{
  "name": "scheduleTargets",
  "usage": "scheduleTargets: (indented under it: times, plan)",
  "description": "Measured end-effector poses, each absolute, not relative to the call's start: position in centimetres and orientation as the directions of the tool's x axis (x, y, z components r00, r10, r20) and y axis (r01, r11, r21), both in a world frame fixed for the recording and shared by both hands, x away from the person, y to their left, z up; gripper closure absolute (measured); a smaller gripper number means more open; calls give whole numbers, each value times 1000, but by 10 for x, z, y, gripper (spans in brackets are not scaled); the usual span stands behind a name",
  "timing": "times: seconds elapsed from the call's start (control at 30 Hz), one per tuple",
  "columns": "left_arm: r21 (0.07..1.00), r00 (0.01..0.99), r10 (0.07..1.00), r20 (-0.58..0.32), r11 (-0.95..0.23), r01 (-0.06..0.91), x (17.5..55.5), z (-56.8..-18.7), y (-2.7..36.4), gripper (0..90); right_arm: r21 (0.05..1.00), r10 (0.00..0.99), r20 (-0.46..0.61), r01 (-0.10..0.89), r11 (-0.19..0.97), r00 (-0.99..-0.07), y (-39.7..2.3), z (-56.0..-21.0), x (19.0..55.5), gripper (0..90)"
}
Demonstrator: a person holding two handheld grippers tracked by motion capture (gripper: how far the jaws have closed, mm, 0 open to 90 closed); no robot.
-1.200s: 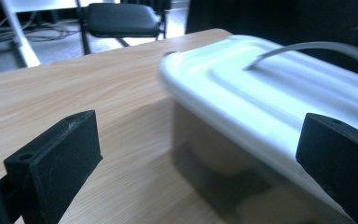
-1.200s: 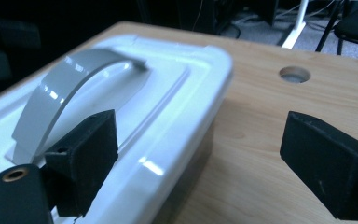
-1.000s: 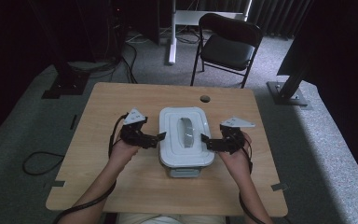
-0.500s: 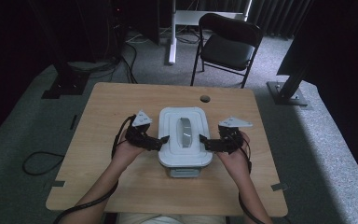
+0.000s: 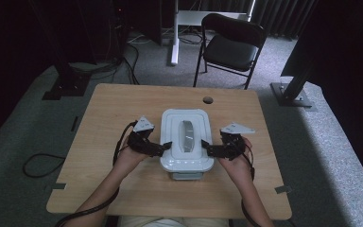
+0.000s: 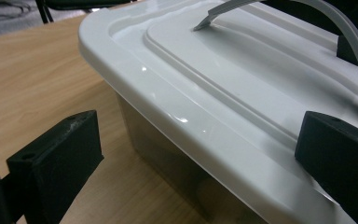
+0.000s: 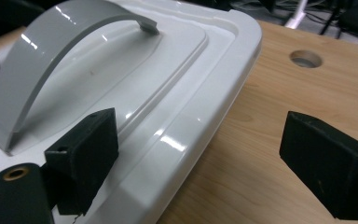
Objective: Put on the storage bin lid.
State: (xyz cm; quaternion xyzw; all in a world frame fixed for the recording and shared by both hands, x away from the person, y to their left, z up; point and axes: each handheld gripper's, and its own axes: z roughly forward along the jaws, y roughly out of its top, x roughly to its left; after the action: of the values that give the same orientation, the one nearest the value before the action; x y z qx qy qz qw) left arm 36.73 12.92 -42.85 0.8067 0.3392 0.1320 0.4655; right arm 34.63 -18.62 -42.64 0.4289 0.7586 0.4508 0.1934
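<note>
White lidded box [image 5: 186,142], grey handle, sits mid-table.

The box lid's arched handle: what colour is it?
Grey, darker than the white lid; the handle shows best in the right gripper view.

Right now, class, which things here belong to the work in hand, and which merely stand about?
In hand:
white lidded box
its grey handle
left gripper, jaws open at the lid's edge
right gripper, likewise open

Standing about:
black chair
white desk frame
floor cables

No readable text, labels, brands or numbers on anything in view.
</note>
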Motion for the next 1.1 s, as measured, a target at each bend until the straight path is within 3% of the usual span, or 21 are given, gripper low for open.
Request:
scheduleTargets:
  times: [0.03,0.13,0.37,0.5,0.6,1.1]
  plan:
    - [840,736,672,-87,-348,417,367,-428,129,11,858,820,127,477,192,-558,-189,-431,346,114]
    - [836,735,675,-65,-365,409,366,-426,128,11,868,831,61,441,230,-553,-184,-429,342,121]
    - [826,725,688,10,-415,382,366,-419,122,12,859,838,63,457,231,-542,-183,-426,344,119]
    - [834,717,697,-35,-375,405,366,-421,125,12,850,835,101,484,211,-541,-185,-423,346,114]
    - [842,720,694,-21,-376,386,365,-418,125,11,845,822,143,500,189,-551,-186,-419,346,107]
    - [881,718,696,-10,-333,336,365,-406,136,10,891,844,112,429,149,-524,-201,-402,346,106]
